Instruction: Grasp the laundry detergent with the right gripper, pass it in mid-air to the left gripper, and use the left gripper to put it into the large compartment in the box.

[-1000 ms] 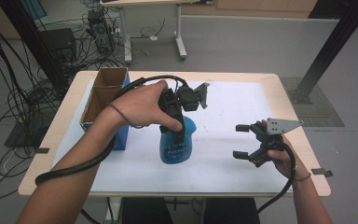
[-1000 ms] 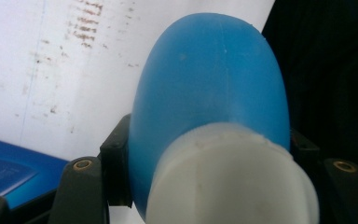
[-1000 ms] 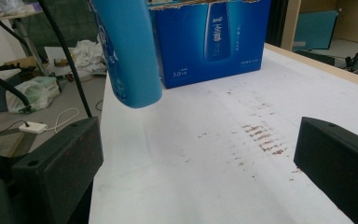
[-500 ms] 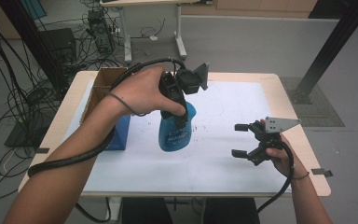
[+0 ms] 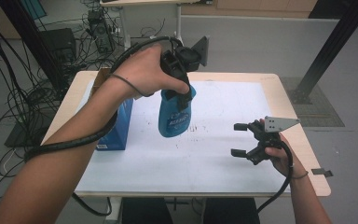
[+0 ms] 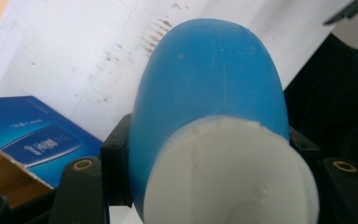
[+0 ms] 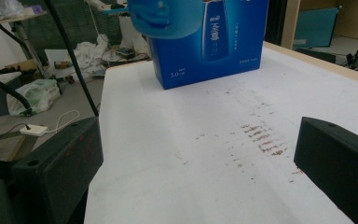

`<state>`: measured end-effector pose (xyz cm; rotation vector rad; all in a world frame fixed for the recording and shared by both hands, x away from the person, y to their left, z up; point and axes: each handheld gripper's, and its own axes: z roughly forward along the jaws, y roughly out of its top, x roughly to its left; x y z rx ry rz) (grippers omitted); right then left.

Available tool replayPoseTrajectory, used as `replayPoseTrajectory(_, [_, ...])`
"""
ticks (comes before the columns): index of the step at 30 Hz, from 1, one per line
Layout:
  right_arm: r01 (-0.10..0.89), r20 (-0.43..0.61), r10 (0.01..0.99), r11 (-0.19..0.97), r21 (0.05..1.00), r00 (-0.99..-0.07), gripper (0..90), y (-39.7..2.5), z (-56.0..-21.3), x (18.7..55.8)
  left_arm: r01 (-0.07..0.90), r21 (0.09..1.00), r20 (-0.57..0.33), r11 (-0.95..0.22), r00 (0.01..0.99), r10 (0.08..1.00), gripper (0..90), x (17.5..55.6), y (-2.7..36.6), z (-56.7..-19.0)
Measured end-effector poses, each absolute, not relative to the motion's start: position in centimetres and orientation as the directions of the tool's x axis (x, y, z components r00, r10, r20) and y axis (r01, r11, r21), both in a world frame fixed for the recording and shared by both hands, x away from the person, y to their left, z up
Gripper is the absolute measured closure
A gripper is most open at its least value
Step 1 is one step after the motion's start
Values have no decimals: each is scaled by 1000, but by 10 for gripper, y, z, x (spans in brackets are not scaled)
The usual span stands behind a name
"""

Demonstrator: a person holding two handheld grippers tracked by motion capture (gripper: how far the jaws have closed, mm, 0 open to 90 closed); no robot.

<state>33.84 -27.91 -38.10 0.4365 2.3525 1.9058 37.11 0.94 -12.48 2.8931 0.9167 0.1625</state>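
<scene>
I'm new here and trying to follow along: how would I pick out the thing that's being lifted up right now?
Start at the white-covered table. Near its left edge stands a dark blue box with an open top. Just right of it, the left gripper holds a blue bottle up off the table; its rounded light-blue body, white cap and white lettering set it apart from the square, darker box.

The left tongs (image 5: 182, 95) have lifted the blue bottle (image 5: 175, 116) clear of the table (image 5: 223, 154).

Smooth matt blue plastic on the bottle (image 6: 209, 84), a duller white plastic cap (image 6: 228, 172); glossy printed cardboard box (image 7: 214, 42); white paper sheet (image 7: 205, 154), smudged brown.
</scene>
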Motion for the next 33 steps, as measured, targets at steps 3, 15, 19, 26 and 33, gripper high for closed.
replayPoseTrajectory(3, [168, 115, 269, 183, 969, -956, 10, -278, -381, 338, 590, 142, 75, -795, 794, 603, 375, 377, 13, -119])
replayPoseTrajectory(15, [172, 118, 272, 182, 968, -955, 10, -275, -382, 339, 677, 192, 82, -711, 710, 699, 376, 397, 28, -92])
replayPoseTrajectory(19, [171, 117, 274, 182, 968, -954, 10, -274, -381, 340, 713, 205, 90, -670, 668, 739, 376, 403, 38, -80])
replayPoseTrajectory(26, [165, 111, 279, 178, 970, -954, 10, -275, -380, 340, 776, 235, 89, -585, 582, 808, 375, 415, 68, -60])
replayPoseTrajectory(33, [165, 110, 282, 177, 970, -953, 10, -276, -381, 340, 841, 260, 104, -475, 465, 879, 376, 422, 100, -46])
